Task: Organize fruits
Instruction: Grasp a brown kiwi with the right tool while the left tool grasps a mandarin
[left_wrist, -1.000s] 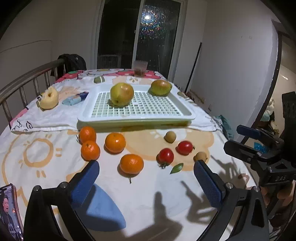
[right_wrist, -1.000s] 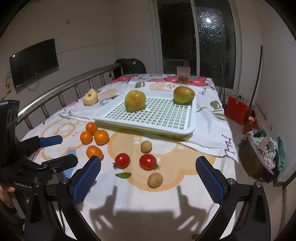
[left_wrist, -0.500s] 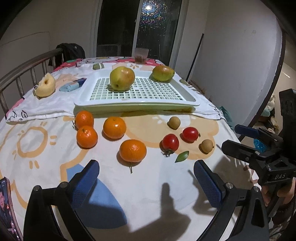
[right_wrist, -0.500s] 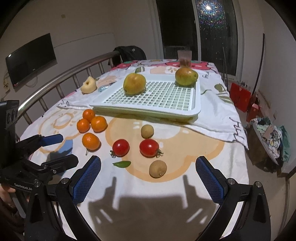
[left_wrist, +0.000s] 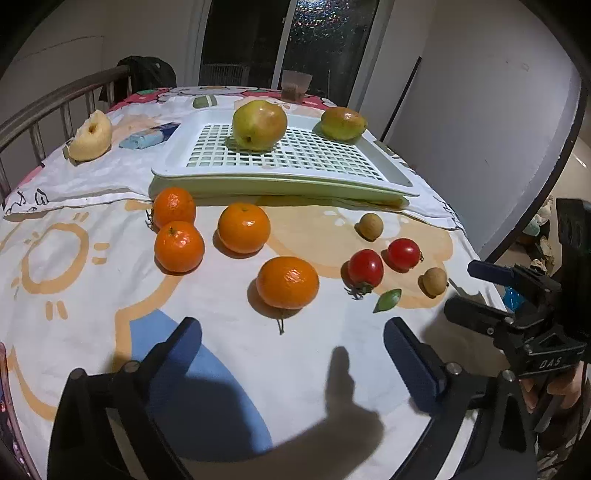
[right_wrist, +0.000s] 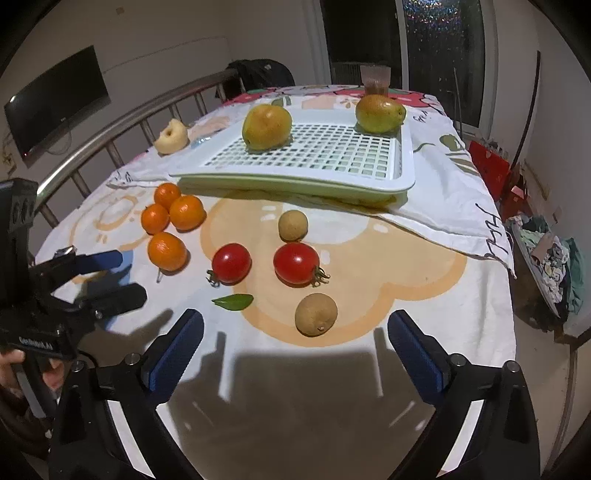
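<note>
Cartoon-print cloth (left_wrist: 92, 295) covers table. Your left gripper (left_wrist: 291, 347) and right gripper (right_wrist: 295, 341): jaws wide, just been closing slightly, nothing between. Oranges (left_wrist: 287, 282), tomatoes (right_wrist: 296, 263) near; pears (left_wrist: 259, 124) on tray (left_wrist: 280, 182).

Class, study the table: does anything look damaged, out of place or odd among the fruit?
Yes. The pale fruit left of the tray, by the rail, looks peeled or cut, with a hollow in it. A loose green leaf lies near the tomatoes. The rest of the fruit looks whole.
</note>
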